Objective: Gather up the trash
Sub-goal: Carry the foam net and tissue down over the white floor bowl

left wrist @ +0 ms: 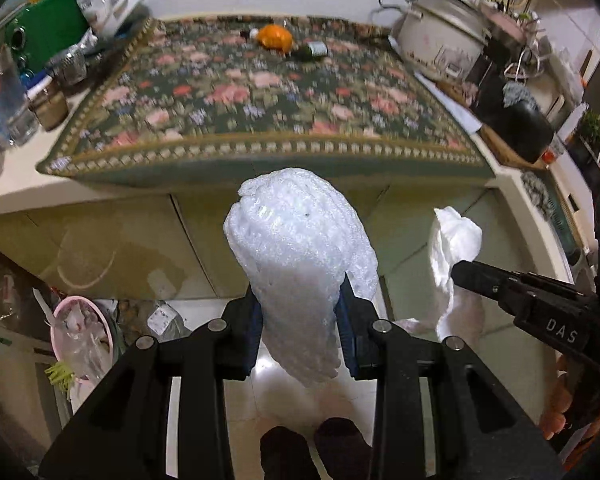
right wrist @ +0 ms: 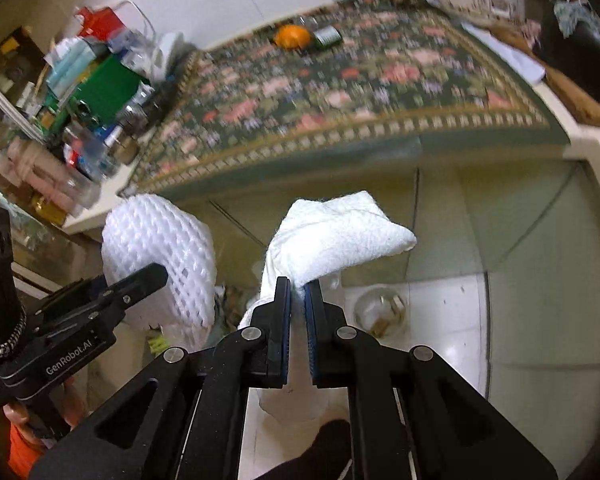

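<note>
left gripper (left wrist: 300,312): clamped on white foam net (left wrist: 300,256), held out in front of the counter edge
right gripper (right wrist: 298,304): pinched tight on white tissue wad (right wrist: 340,232), beside the foam net
counter: floral cloth (left wrist: 260,92) with an orange (left wrist: 275,37) and a small bottle (left wrist: 314,50) at its far edge
left view only: pink bin (left wrist: 62,320) with bag on floor, lower left
right view only: clear container (right wrist: 382,308) on floor tiles

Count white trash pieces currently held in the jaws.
2: a white foam mesh fruit sleeve in the left gripper; a crumpled white paper towel in the right gripper.
</note>
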Motion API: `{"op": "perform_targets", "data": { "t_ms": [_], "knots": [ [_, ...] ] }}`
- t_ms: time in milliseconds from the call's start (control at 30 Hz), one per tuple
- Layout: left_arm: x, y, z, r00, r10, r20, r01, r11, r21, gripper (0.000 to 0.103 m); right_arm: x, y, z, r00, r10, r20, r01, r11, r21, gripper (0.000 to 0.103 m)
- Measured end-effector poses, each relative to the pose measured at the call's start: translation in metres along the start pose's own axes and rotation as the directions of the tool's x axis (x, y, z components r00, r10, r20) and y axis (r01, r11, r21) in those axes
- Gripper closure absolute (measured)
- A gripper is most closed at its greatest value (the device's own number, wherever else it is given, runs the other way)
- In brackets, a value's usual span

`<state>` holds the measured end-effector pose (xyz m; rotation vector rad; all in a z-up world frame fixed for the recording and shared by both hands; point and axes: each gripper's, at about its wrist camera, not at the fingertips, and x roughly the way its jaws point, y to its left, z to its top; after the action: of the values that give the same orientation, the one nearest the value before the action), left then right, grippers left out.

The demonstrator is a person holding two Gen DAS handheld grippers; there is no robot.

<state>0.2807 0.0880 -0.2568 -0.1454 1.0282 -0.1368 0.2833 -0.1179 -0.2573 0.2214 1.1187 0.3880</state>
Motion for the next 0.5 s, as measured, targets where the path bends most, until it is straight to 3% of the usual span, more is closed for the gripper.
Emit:
{"op": "perform_targets", "data": {
  "t_ms": [333,500],
  "knots": [
    [0.122,-0.005,-0.044,0.995,0.037,-0.094,-0.042,0.997,-0.06,0.07,0.106,-0.078,-0.025,0.991,-0.013,-0.131,0.017,1.0,0.025,0.096],
    [0.202,0.016,-0.08,0.989,0.039,-0.141,-0.062,0.985,-0.16,0.07,0.179,-0.115,-0.044,0.981,-0.033,-0.193,0.035,0.999,0.007,0.096]
  ]
}}
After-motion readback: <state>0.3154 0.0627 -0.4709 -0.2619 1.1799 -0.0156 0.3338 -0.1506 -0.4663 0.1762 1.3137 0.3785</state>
